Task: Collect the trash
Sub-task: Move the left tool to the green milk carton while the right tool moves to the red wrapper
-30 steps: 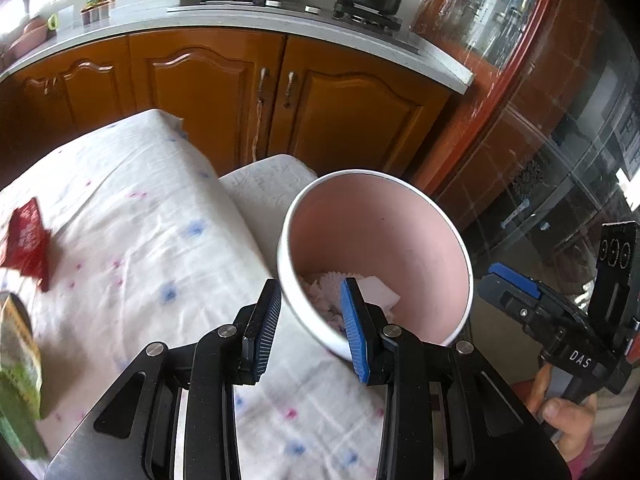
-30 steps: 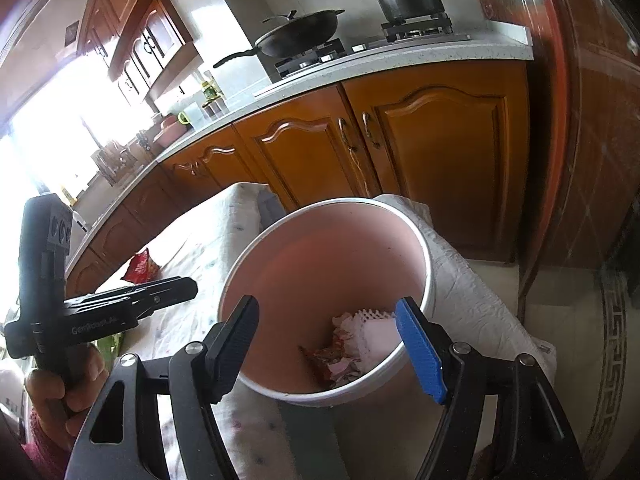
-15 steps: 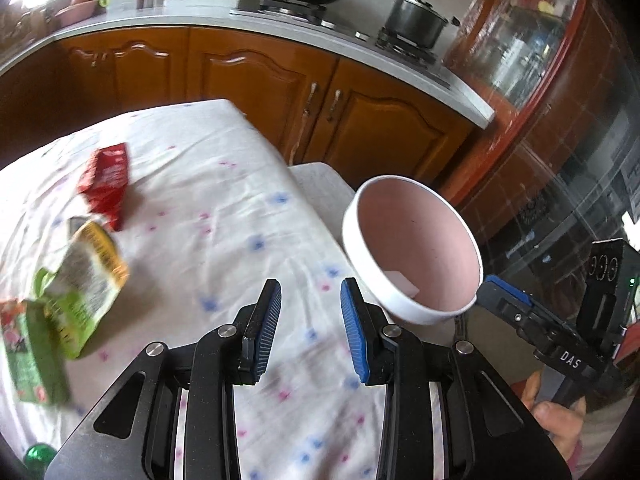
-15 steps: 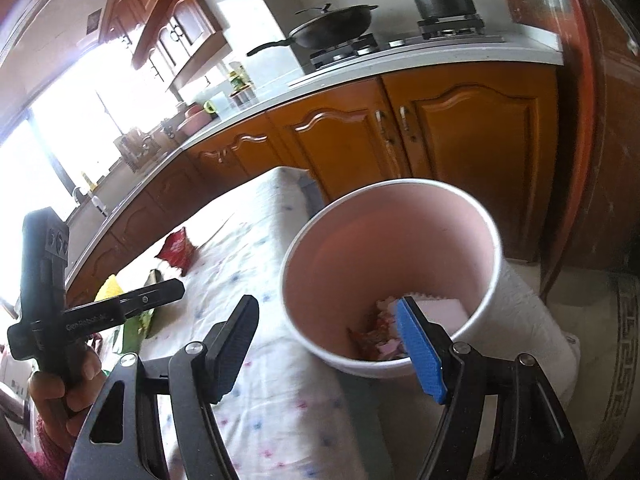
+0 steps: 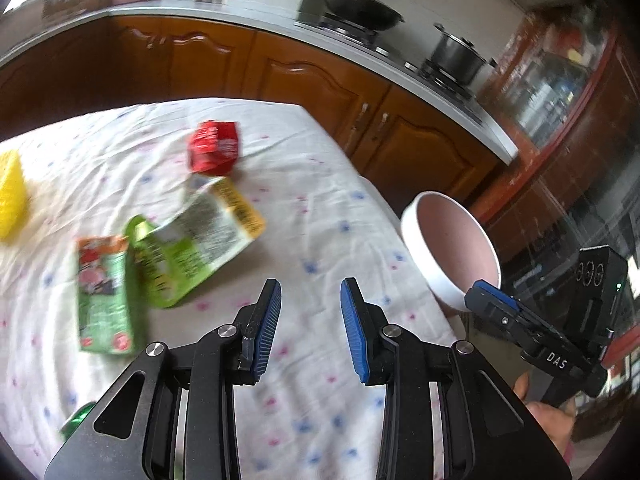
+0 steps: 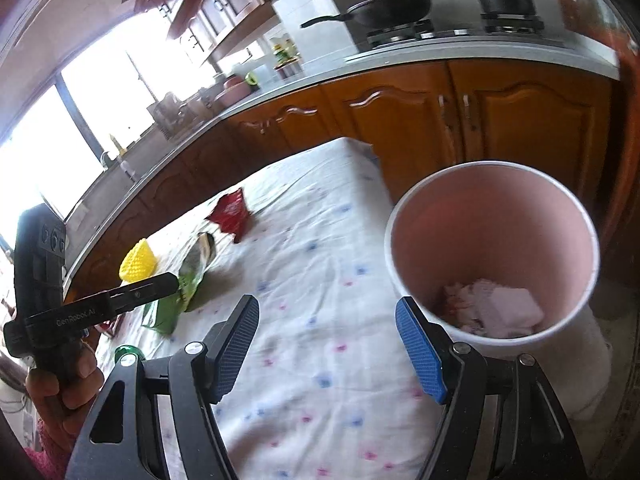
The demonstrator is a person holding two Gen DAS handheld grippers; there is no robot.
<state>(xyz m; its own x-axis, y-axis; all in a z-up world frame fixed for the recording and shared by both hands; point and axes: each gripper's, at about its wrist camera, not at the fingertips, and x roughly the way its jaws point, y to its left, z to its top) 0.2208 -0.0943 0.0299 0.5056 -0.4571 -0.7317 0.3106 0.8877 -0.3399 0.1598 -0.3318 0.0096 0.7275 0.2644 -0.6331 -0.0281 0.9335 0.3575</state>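
Observation:
My left gripper (image 5: 310,316) hangs open over the flowered tablecloth (image 5: 320,208) with nothing between its blue pads. Ahead and to its left lie a green and white pouch (image 5: 196,240), a green packet (image 5: 104,288) and a red wrapper (image 5: 214,146). The pink bin (image 5: 456,240) stands off the table's right edge. My right gripper (image 6: 328,348) is open and empty too, just left of the bin (image 6: 492,236), which holds crumpled paper trash (image 6: 496,312). From the right wrist I also see the red wrapper (image 6: 230,216), the pouch (image 6: 180,296) and the left gripper (image 6: 170,282).
A yellow textured item (image 5: 12,196) lies at the table's far left and a green round object (image 5: 76,424) near its front edge. Wooden cabinets (image 6: 440,120) and a counter with a wok (image 5: 360,12) and pot stand behind. A hand (image 6: 60,392) holds the left gripper.
Both views have swung left, away from the bin and over the table. The bin has slid to the right side and the wrappers have come into view. Neither gripper's jaws have moved.

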